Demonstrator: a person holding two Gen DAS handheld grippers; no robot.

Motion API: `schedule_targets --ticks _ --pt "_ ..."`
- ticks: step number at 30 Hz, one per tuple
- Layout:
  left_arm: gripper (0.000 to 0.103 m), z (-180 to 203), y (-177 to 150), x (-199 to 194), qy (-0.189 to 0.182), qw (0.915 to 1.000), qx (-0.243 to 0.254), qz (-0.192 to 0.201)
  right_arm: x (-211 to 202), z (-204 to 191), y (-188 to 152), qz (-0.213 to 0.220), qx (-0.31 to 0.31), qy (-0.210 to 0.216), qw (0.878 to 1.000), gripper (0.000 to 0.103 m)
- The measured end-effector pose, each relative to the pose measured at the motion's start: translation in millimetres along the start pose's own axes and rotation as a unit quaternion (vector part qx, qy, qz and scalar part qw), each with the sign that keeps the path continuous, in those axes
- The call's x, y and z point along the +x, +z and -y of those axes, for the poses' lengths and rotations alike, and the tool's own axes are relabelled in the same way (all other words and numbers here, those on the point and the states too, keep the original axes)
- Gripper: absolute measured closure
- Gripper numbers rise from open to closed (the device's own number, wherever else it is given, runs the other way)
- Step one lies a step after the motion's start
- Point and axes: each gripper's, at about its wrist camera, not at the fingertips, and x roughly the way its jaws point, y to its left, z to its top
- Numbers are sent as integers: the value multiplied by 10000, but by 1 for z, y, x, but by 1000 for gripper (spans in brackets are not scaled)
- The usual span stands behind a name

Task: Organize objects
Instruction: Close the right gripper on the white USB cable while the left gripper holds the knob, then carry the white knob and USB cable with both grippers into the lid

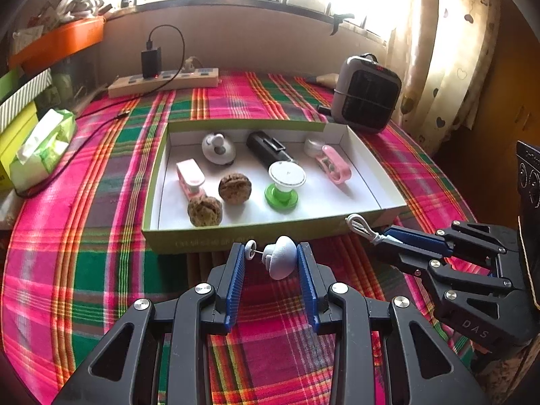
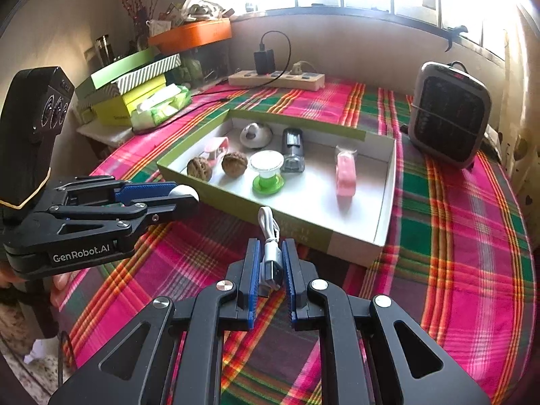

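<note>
Tissue pack (image 1: 44,145) seen far left on the plaid cloth (image 1: 101,236). Left gripper (image 1: 271,256) is clamped on a pale round knob (image 1: 281,256), jaws held partway apart by it, just in front of the box (image 1: 236,236). Inside the box, left to right: pink clip (image 1: 190,177), two walnuts (image 1: 205,210), white round gadget (image 1: 218,148), green-white spool (image 1: 285,182), black cylinder (image 1: 266,146), pink opener (image 1: 334,165). Right gripper (image 2: 271,263) is nearly closed on a white USB cable (image 2: 270,246), held above the cloth by the box's near wall. Heater (image 1: 366,96) stands far right, behind the box.
</note>
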Motion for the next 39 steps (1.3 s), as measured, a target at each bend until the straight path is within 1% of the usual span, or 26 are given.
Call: schedule_targets --ticks 1,8,12,16,22,27,39 --pt "74 0 1 0 -3 10000 13 14 -1 1 2 17 14 -8 10000 91" --pt "74 2 12 0 7 10000 60 65 -1 5 9 55 25 -2 10000 91" --pt "74 3 13 -1 -10 10000 56 62 -1 7 7 22 110 135 9998 91" --pt "74 3 14 -2 -12 10000 27 91 -7 10 8 77 187 267 9994 91" --pt "74 1 19 0 40 9999 15 114 -9 13 19 164 150 126 9997 91" --pt "74 -4 25 8 70 10000 -14 66 1 20 30 119 140 -18 9998 91" --pt "74 -7 35 28 146 9999 -7 -31 39 33 49 -155 185 -99 9997 91"
